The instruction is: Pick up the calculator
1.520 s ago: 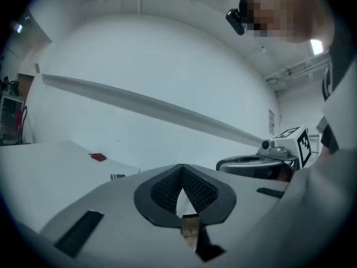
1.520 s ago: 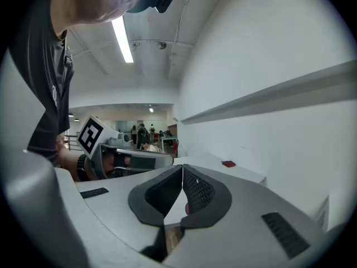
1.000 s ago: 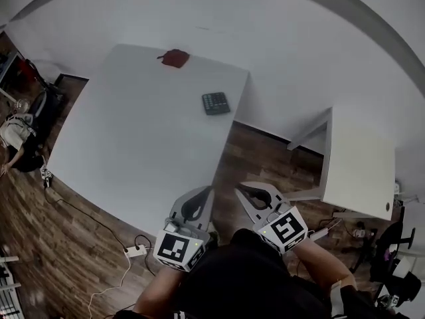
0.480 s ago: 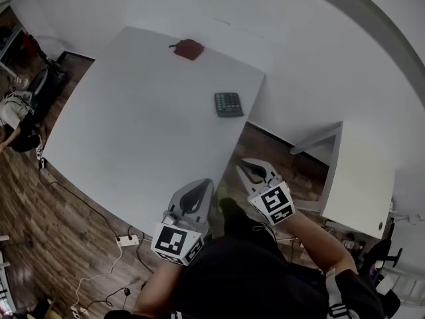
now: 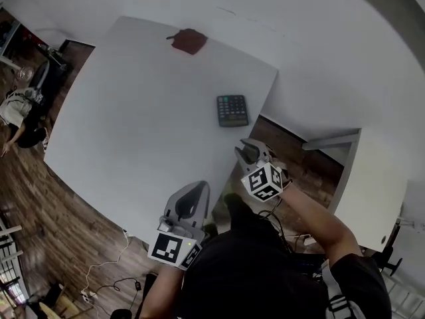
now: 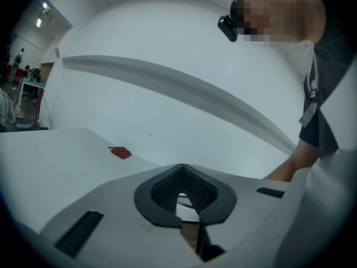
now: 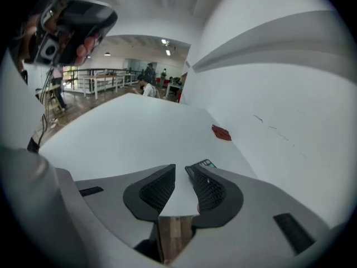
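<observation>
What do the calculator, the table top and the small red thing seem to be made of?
Calculator: probably hard plastic, dark matte case with rows of small keys.
Table top: smooth white laminate or painted board, even and matte.
Red thing: perhaps cloth or crumpled paper; irregular outline, too small to tell.

calculator (image 7: 207, 163) mostly hidden (right gripper view), red object (image 5: 190, 41) unidentifiable

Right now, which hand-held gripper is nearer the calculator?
Right. The right hand-held gripper, jaws opening and empty, is just short of the calculator; the left hand-held gripper hangs farther back over the table's edge.
</observation>
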`<action>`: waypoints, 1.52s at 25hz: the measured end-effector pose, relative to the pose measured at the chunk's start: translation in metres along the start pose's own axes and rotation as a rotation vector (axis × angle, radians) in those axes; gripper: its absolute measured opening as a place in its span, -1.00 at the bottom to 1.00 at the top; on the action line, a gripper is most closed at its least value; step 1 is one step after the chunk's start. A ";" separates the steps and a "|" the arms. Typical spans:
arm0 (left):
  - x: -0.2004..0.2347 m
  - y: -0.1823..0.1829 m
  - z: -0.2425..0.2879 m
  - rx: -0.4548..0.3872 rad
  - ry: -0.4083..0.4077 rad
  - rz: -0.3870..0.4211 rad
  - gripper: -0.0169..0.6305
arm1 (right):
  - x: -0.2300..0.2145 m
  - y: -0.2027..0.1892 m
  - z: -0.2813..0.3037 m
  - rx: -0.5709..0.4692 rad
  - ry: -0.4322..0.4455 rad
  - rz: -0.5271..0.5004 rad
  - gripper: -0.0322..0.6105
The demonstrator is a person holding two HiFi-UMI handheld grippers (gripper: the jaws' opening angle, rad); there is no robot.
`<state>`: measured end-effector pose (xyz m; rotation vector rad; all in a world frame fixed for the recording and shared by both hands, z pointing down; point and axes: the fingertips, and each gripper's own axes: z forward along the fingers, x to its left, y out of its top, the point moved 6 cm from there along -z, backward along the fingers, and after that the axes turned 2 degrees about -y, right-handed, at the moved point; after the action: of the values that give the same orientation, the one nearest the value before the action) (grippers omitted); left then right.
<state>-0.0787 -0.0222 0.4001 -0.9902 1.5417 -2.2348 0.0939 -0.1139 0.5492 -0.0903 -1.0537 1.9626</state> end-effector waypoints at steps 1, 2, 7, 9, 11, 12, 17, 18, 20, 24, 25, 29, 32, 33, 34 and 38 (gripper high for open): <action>0.002 0.000 0.005 0.008 0.011 -0.003 -0.93 | -0.004 -0.007 0.011 0.016 -0.001 -0.036 -0.63; 0.004 0.000 0.009 0.015 0.022 -0.006 -0.93 | -0.006 -0.013 0.022 0.030 -0.003 -0.072 -0.62; 0.016 -0.001 0.021 0.041 0.073 -0.028 -0.93 | -0.013 -0.036 0.065 0.071 -0.022 -0.291 -0.55; 0.021 -0.001 0.024 0.047 0.093 -0.036 -0.93 | -0.013 -0.043 0.078 0.081 -0.028 -0.370 -0.52; 0.026 -0.001 0.025 0.048 0.113 -0.046 -0.93 | -0.013 -0.049 0.089 0.095 -0.027 -0.433 -0.49; 0.028 -0.001 0.025 0.049 0.122 -0.051 -0.93 | -0.012 -0.052 0.095 0.101 -0.025 -0.460 -0.49; 0.035 -0.004 0.026 0.050 0.150 -0.069 -0.93 | -0.006 -0.060 0.116 0.112 -0.015 -0.564 -0.47; 0.036 -0.005 0.026 0.051 0.155 -0.072 -0.93 | -0.004 -0.060 0.119 0.111 -0.016 -0.582 -0.47; 0.039 -0.006 0.026 0.055 0.164 -0.077 -0.93 | -0.001 -0.060 0.124 0.103 -0.017 -0.615 -0.47; 0.043 -0.008 0.025 0.062 0.171 -0.084 -0.93 | 0.002 -0.063 0.133 0.107 -0.033 -0.690 -0.48; 0.044 -0.008 0.024 0.063 0.172 -0.087 -0.93 | 0.002 -0.065 0.135 0.113 -0.043 -0.710 -0.48; 0.047 -0.012 0.023 0.069 0.175 -0.096 -0.93 | 0.001 -0.066 0.137 0.116 -0.091 -0.769 -0.71; 0.048 -0.013 0.020 0.071 0.171 -0.099 -0.93 | 0.000 -0.064 0.135 0.110 -0.103 -0.785 -0.73; 0.048 -0.014 0.019 0.072 0.169 -0.099 -0.93 | -0.001 -0.063 0.134 0.107 -0.105 -0.788 -0.73; 0.048 -0.014 0.019 0.074 0.167 -0.100 -0.93 | -0.002 -0.062 0.133 0.104 -0.105 -0.788 -0.73; 0.046 -0.013 0.017 0.067 0.155 -0.092 -0.93 | -0.005 -0.058 0.125 0.096 -0.110 -0.781 -0.74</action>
<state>-0.0996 -0.0550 0.4336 -0.9049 1.4991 -2.4617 0.0812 -0.1828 0.6682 0.4269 -0.8777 1.3058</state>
